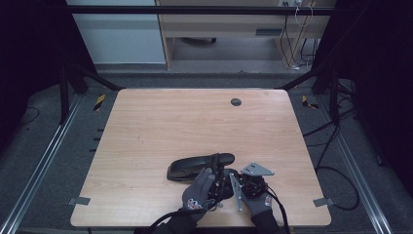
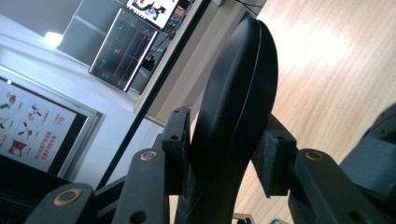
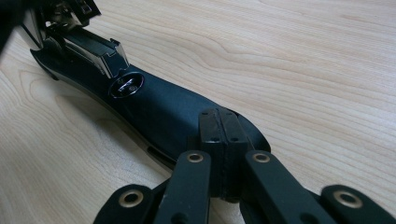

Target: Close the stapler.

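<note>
A long black case (image 1: 192,167) lies near the front edge of the wooden table (image 1: 195,117). My left gripper (image 1: 217,163) comes down on its right part, held by a gloved hand. In the left gripper view the case (image 2: 233,93) stands edge-on between the jaws of my left gripper (image 2: 224,140), with a pad against each side. My right gripper (image 1: 230,174) sits just right of it. Seen from the right gripper view, my right gripper (image 3: 223,126) has its pads pressed together with nothing between them, at the near end of the case (image 3: 163,107). A shiny metal piece (image 3: 100,51) sits on the case's far part.
A small round dark grommet (image 1: 236,102) sits in the table near its far edge. Black cables trail from the grippers off the front edge. Metal rails and dark curtains flank the table; a desk and cables stand beyond it.
</note>
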`<state>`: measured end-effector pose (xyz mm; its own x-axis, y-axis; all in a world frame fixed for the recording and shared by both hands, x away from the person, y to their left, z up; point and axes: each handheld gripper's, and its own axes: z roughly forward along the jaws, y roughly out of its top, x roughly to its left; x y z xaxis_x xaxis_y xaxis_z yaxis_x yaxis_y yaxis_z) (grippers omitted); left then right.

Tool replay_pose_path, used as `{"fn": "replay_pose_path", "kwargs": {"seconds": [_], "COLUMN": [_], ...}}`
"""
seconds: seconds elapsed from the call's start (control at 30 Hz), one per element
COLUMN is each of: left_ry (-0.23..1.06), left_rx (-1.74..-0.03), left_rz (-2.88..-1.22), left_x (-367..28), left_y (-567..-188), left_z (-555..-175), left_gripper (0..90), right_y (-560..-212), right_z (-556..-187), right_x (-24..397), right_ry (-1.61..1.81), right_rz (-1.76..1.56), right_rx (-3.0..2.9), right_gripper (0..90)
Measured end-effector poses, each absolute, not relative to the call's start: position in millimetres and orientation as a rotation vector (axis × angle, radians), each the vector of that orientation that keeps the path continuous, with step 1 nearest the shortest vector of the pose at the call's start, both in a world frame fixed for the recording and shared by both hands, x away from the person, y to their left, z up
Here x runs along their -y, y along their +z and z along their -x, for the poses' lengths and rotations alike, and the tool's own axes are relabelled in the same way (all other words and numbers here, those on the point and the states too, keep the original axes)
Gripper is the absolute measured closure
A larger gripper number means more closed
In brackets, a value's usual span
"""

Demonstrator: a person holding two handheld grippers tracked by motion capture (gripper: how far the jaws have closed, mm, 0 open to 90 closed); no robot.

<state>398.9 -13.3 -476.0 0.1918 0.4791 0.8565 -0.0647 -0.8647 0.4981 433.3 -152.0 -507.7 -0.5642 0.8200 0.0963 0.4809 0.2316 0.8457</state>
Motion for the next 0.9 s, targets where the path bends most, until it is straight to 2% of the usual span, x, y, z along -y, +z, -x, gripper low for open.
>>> {"fn": "replay_pose_path", "kwargs": {"seconds": [0.33, 0.5, 0.8, 0.9], "left_ry": [1.721, 1.683, 1.706, 1.695], "left_rx": [-0.325, -0.320, -0.280, -0.262], "left_rz": [-2.101, -2.143, -2.148, -2.158], "left_x": [16.4, 18.2, 18.5, 17.4], "left_y": [-484.2, -490.4, -494.5, -494.2], "left_z": [-398.4, -398.6, -398.5, -397.8], "left_gripper": [58.8, 57.0, 55.9, 51.8], "right_y": [-505.9, -504.0, -502.7, -503.1], "right_z": [-432.6, -432.7, -434.3, -434.7], "right_x": [156.6, 162.2, 175.3, 177.9], "right_ry": [1.286, 1.288, 1.289, 1.280], "right_rz": [-1.192, -1.199, -1.214, -1.223], "right_rx": [-2.129, -2.115, -2.077, -2.066], "right_gripper": [90.0, 90.0, 90.0, 89.9]}}
